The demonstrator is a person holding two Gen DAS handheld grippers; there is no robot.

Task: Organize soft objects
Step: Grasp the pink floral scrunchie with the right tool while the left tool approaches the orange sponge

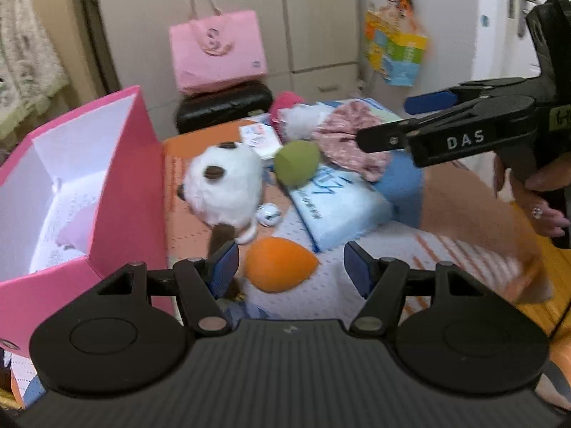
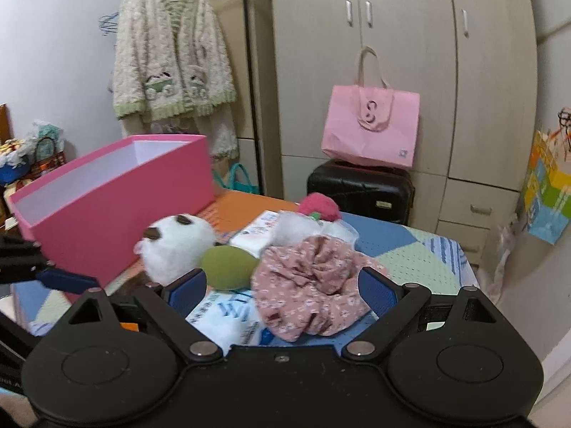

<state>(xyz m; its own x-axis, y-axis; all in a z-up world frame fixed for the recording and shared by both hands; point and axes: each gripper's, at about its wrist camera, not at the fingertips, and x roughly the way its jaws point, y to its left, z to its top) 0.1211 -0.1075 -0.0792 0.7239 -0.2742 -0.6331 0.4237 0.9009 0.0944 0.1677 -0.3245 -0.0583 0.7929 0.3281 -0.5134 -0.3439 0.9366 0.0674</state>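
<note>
My left gripper is open just above the mat. An orange egg-shaped sponge lies between its blue pads, which do not press on it. Beyond it sit a white plush toy, a green sponge and a light blue tissue pack. An open pink box stands to the left. My right gripper is open over a pink floral scrunchie, whose folds lie between its fingers. That gripper also reaches in from the upper right of the left wrist view.
A pink tote bag rests on a black suitcase in front of wardrobe doors. A fluffy cardigan hangs at the back left. On the mat lie a pink pompom, a white tissue pack and a small bell.
</note>
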